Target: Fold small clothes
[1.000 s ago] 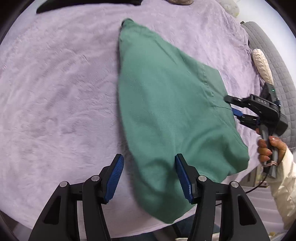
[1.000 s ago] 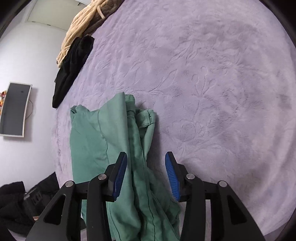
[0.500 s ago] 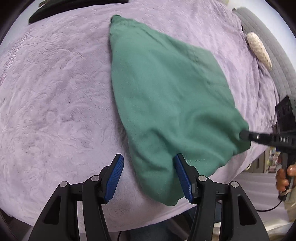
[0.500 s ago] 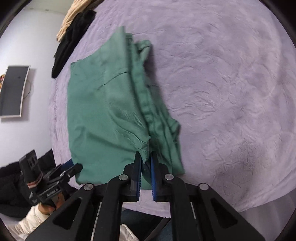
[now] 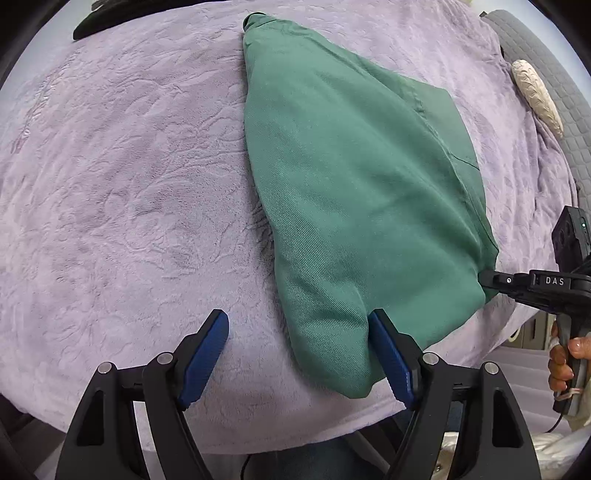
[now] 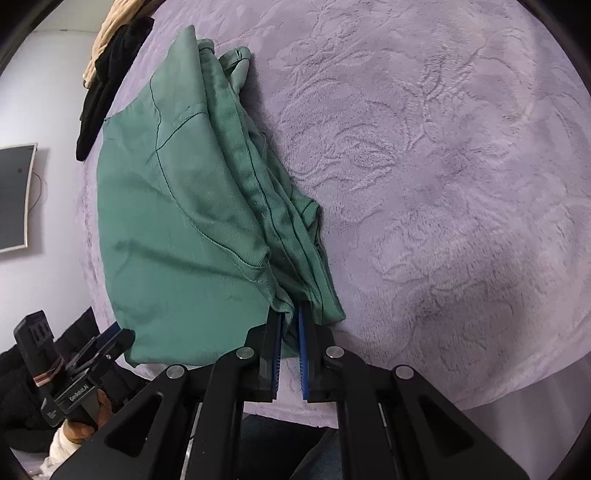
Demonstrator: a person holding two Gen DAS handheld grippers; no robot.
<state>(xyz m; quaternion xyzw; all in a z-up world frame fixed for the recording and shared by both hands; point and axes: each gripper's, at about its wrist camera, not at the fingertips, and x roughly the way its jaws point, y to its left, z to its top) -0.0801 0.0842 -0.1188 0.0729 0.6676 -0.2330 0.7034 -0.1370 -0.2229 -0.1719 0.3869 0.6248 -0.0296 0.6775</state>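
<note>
Purple blanket (image 6: 443, 184): green garment (image 6: 177, 221) corner in right claw (image 6: 290, 354).

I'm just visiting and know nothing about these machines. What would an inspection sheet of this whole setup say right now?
Surface: lilac embossed blanket over a bed.
Job's things: green garment, partly folded, near the bed's edge.
Clutter: black clothing and beige clothing at the far edge; cream cushion.
Grippers: right claw shut on the garment's corner; left claw opening, straddling the hem.
Cables: thin cord by the wall screen.
Surroundings: grey quilted headboard.
</note>
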